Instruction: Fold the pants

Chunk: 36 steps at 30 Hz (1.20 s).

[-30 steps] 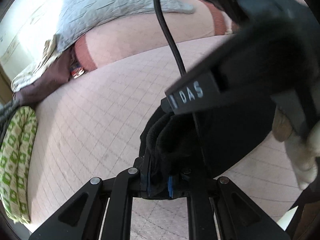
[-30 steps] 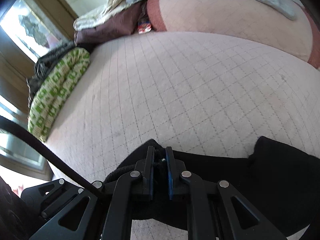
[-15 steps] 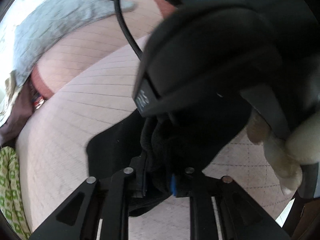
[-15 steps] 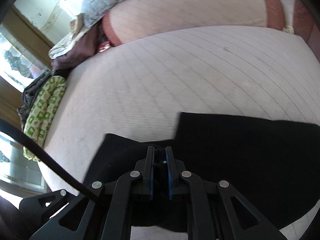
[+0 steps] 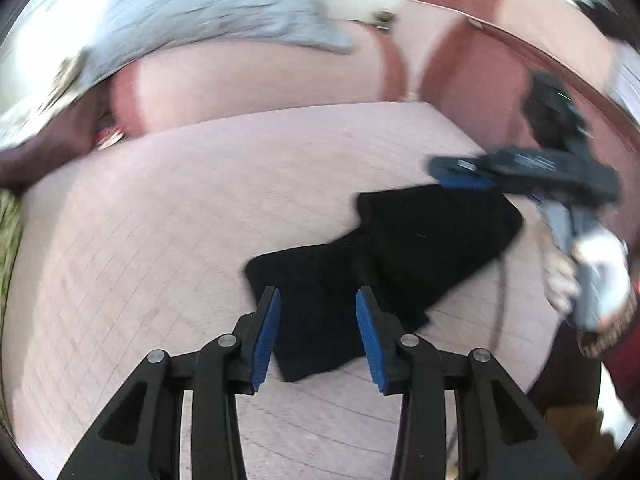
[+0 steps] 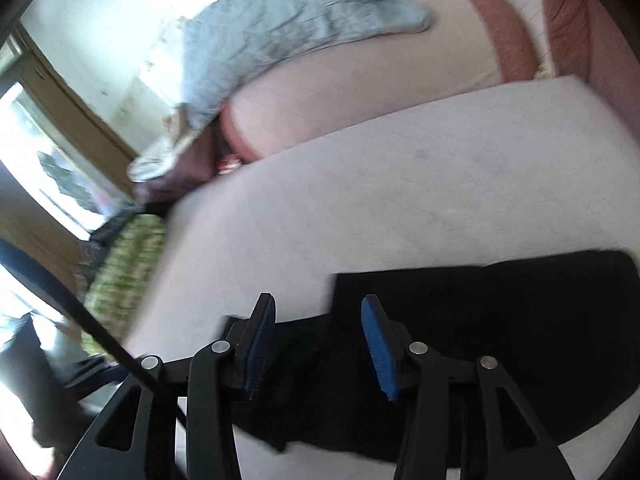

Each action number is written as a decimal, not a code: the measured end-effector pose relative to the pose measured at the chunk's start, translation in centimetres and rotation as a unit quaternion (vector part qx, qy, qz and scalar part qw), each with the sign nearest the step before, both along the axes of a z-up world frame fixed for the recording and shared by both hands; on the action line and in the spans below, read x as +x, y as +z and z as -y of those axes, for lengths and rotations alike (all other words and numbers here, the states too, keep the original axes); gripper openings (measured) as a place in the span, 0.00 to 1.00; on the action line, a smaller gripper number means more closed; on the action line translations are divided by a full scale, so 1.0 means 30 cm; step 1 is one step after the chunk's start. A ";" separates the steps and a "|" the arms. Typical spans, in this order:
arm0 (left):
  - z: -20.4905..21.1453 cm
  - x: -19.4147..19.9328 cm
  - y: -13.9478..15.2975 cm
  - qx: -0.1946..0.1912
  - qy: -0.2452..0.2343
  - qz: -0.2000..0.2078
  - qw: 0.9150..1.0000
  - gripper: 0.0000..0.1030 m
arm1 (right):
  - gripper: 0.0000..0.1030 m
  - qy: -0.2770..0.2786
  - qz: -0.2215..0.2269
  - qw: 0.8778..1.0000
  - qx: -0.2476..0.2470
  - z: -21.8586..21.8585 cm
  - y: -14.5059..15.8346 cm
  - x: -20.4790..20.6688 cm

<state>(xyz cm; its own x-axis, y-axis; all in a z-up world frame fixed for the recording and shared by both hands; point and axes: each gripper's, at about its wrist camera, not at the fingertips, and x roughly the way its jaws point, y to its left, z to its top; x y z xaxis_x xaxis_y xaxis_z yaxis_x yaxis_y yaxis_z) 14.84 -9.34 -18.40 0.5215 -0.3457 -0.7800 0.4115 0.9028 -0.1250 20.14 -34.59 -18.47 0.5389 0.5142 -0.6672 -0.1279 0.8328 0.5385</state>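
The black pants (image 5: pixel 404 256) lie folded on the pale quilted bed (image 5: pixel 200 208). My left gripper (image 5: pixel 318 300) hovers over their near end, and its jaws are opening. The cloth lies below the blue pads (image 5: pixel 266 328), which do not press on it. In the left wrist view my right gripper (image 5: pixel 460 174) shows blurred at the far right corner of the pants, held by a hand (image 5: pixel 560 280). In the right wrist view the right gripper (image 6: pixel 318 308) stands above the edge of the pants (image 6: pixel 480 328). Its jaws are opening too, with nothing pinched between them.
A grey blanket (image 6: pixel 288 28) lies over pink bolsters with rust-red bands (image 5: pixel 256 80) at the head of the bed. A green patterned cloth (image 6: pixel 128 264) sits at the bed's left edge by a window (image 6: pixel 44 168). A black cable (image 6: pixel 100 332) crosses the lower left.
Both grippers were shut on bunched black cloth; now both have let go, opened and drawn back. The pants have dropped flat onto the bed. The right gripper has swung off to the right.
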 end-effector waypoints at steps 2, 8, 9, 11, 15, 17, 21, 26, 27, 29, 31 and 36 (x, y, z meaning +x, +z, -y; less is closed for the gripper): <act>-0.016 0.032 -0.055 -0.010 0.020 -0.026 0.999 0.37 | 0.46 0.028 -0.014 0.999 0.035 -0.039 -0.013 -0.009; 0.148 0.022 -0.249 0.078 0.014 -0.075 0.994 0.37 | 0.45 0.083 -0.094 0.986 0.114 -0.187 -0.173 0.003; 0.164 0.016 -0.268 0.094 0.014 -0.068 0.993 0.38 | 0.46 0.073 -0.110 0.986 0.098 -0.195 -0.217 0.010; 0.185 0.007 -0.276 0.107 0.008 -0.053 0.993 0.45 | 0.42 0.042 -0.131 0.989 0.053 -0.183 -0.284 0.020; 0.143 -0.006 -0.214 0.086 -0.012 -0.051 0.995 0.46 | 0.32 0.020 -0.130 0.988 0.082 -0.107 -0.308 0.000; 0.071 -0.030 -0.145 0.091 -0.003 -0.021 0.996 0.46 | 0.41 0.026 -0.104 0.992 0.059 -0.095 -0.264 -0.022; -0.168 -0.102 0.017 0.110 0.064 0.057 0.990 0.46 | 0.42 0.045 -0.046 0.998 0.013 -0.072 -0.151 -0.097; -0.495 -0.231 0.180 0.159 0.205 0.131 0.957 0.46 | 0.44 0.026 -0.008 1.000 0.000 0.042 -0.076 -0.216; -0.571 -0.270 0.213 0.170 0.236 0.142 0.946 0.46 | 0.44 0.019 -0.003 1.000 -0.002 0.062 -0.068 -0.236; -0.705 -0.350 0.270 0.173 0.287 0.158 0.929 0.46 | 0.45 0.008 0.002 1.000 -0.005 0.099 -0.057 -0.267; -0.819 -0.447 0.330 0.171 0.332 0.169 0.912 0.46 | 0.46 -0.003 0.004 1.000 -0.005 0.124 -0.047 -0.294; -0.977 -0.685 0.551 0.149 0.395 0.206 0.883 0.47 | 0.50 -0.002 0.003 1.000 -0.001 0.133 -0.033 -0.330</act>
<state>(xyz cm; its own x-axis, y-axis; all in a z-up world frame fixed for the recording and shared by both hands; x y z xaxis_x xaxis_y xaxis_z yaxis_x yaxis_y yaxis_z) -5.69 19.98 -1.87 0.7688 0.4422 -0.4619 -0.4069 0.8955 0.1801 10.25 -38.58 -19.47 0.5458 0.5102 -0.6647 -0.1276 0.8346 0.5358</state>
